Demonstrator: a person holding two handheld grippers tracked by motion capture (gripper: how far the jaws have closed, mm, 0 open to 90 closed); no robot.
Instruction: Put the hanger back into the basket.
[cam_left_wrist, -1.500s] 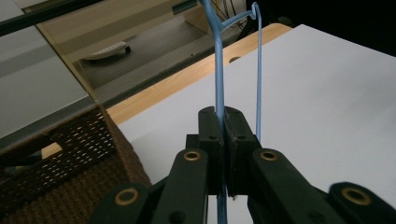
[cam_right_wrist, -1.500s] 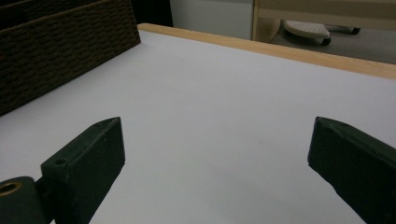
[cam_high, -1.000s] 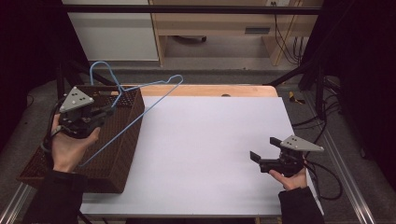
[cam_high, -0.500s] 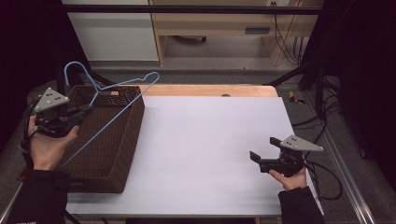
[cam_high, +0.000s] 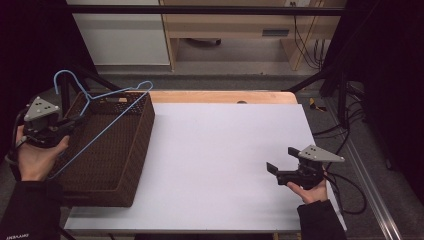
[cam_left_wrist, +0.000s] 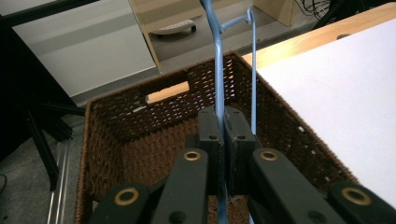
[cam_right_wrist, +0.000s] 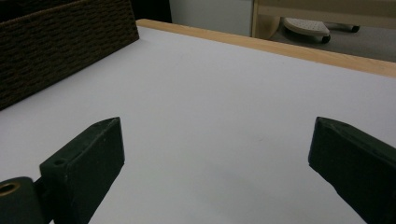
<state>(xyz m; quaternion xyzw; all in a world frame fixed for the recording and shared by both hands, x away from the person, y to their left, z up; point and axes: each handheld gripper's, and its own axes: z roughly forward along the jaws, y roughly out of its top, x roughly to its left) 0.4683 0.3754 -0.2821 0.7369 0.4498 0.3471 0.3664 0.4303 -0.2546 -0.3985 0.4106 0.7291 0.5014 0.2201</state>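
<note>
Rough woven wicker basket (cam_high: 112, 165), matt white tabletop (cam_high: 220, 155), smooth blue hanger (cam_high: 100, 117)

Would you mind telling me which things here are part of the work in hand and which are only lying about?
In use:
- blue hanger, clamped in the left tool
- brown wicker basket under it
- white table

Lying about:
- right tool, open, holding nothing
- cables on the floor
- wooden shelf behind

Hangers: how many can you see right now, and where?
1. A blue wire hanger is pinched in the shut left claw, raised over the brown wicker basket at the table's left side. The basket floor visible holds no others, though part of it is hidden.
</note>
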